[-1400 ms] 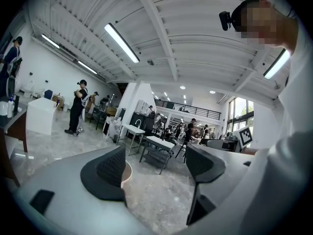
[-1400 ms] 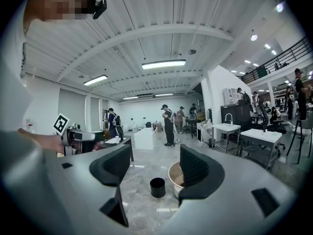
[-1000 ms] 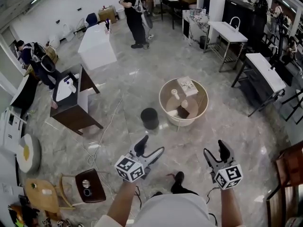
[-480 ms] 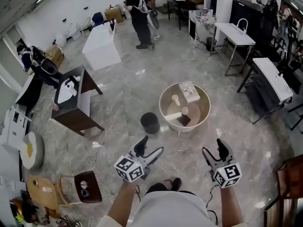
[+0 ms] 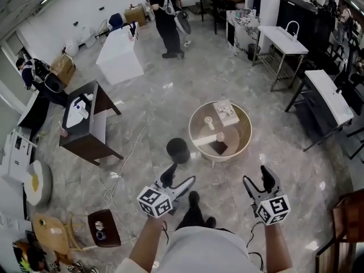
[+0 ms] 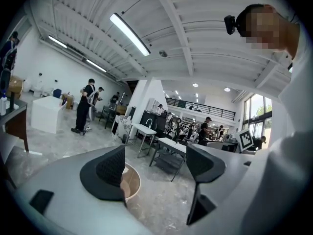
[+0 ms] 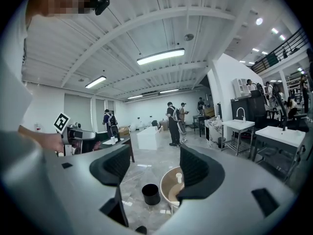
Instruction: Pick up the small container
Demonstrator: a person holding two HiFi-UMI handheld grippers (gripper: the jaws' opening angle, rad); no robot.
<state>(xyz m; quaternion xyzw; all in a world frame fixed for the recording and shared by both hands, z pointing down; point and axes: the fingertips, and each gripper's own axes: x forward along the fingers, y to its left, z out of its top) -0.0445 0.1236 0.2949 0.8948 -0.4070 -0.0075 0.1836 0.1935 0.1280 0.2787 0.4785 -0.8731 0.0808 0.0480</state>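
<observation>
Left hand-held gripper (image 5: 179, 180): jaws wide apart, nothing between them; we hold it out over the marble floor (image 5: 142, 124). Right hand-held gripper (image 5: 257, 182): likewise wide, empty. Small container (image 5: 209, 121): white, upright on the round bench (image 5: 238, 136) ahead of us, well apart from both grippers. Black bin (image 5: 178, 150): on the floor, just beside the bench.

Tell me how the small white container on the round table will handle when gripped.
The small white container stands upright and narrow, so a sideways nudge would probably tip it. Its round body suggests it would roll once down. It looks light, though its material cannot be told from here.
</observation>
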